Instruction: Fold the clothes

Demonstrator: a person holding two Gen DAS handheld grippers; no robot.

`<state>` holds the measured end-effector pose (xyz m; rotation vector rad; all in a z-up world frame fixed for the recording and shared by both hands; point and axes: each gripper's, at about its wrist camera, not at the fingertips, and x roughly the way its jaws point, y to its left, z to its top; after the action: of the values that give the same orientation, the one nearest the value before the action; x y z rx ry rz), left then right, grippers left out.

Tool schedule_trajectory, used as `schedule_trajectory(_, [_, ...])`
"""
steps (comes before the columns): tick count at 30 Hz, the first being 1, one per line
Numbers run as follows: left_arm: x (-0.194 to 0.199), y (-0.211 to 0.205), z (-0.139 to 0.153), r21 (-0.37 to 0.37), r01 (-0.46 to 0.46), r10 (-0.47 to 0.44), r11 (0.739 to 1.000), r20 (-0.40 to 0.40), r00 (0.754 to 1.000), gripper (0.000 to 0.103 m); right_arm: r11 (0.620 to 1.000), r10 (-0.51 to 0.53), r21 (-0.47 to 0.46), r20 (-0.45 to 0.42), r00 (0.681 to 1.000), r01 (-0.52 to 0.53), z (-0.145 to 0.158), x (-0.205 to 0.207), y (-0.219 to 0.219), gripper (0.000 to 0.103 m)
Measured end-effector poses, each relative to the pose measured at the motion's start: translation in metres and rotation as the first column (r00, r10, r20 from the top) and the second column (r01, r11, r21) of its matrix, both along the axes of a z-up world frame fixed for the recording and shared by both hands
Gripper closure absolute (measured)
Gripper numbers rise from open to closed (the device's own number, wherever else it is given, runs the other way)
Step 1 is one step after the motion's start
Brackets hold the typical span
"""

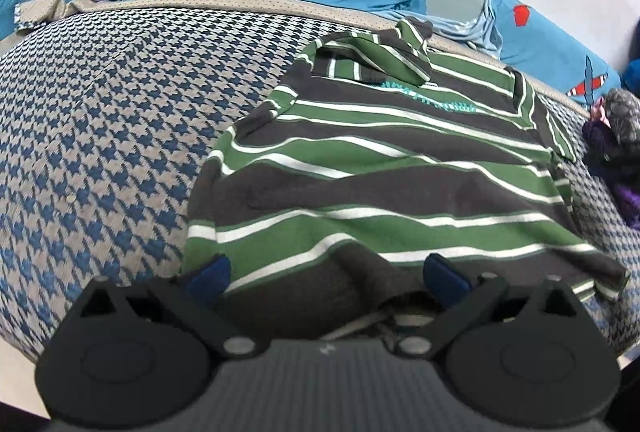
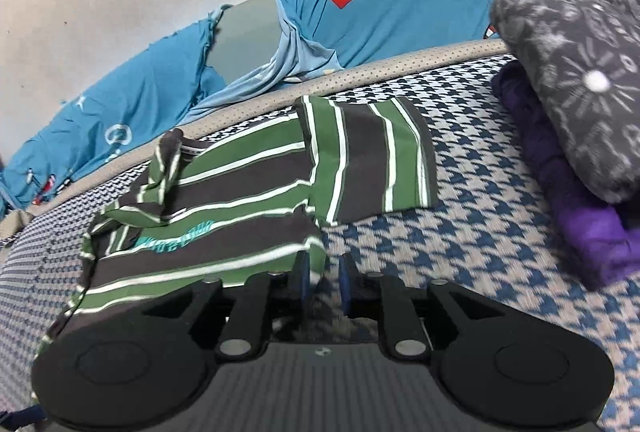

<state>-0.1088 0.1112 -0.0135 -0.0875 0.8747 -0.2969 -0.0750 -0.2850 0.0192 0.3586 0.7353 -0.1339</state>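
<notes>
Lying on the houndstooth mattress point(image 1: 100, 119), the striped shirt point(image 1: 380, 159) fills the left view; only the right view shows its spread sleeve point(image 2: 372, 155). Left gripper point(image 1: 326, 274) gapes wide over the hem; right gripper point(image 2: 324, 282) stands narrowly parted at the shirt's edge.

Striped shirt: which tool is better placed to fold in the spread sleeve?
Right. The right tool sits at the striped shirt edge just below the spread sleeve, nearly closed. The left tool is wide open at the hem, far from it.
</notes>
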Motion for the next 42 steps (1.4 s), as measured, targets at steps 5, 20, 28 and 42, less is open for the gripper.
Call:
schedule_trajectory(5, [-0.001,-0.002,0.0,0.003,-0.011,0.011,1.0,0.006,1.0,0.0,0.999,0.014,0.033,-0.008,1.0,-0.014,0.002,-0.027,-0.004,0.079])
schedule_trajectory(20, [0.0,-0.008,0.0,-0.004,-0.013,0.013,1.0,0.01,1.0,0.0,0.989,0.101,0.115,-0.028,0.994,-0.097,-0.003,-0.101,0.008,0.064])
schedule_trajectory(28, [0.0,-0.01,-0.001,0.003,-0.01,0.01,1.0,0.012,1.0,0.0,0.98,0.193,0.057,-0.032,0.981,-0.191,-0.007,-0.11,0.029,0.048])
schedule_trajectory(42, [-0.001,-0.007,-0.002,0.026,-0.016,0.016,1.0,0.026,1.0,0.0,0.969,0.227,-0.087,-0.06,0.972,-0.232,-0.019,-0.098,0.056,0.094])
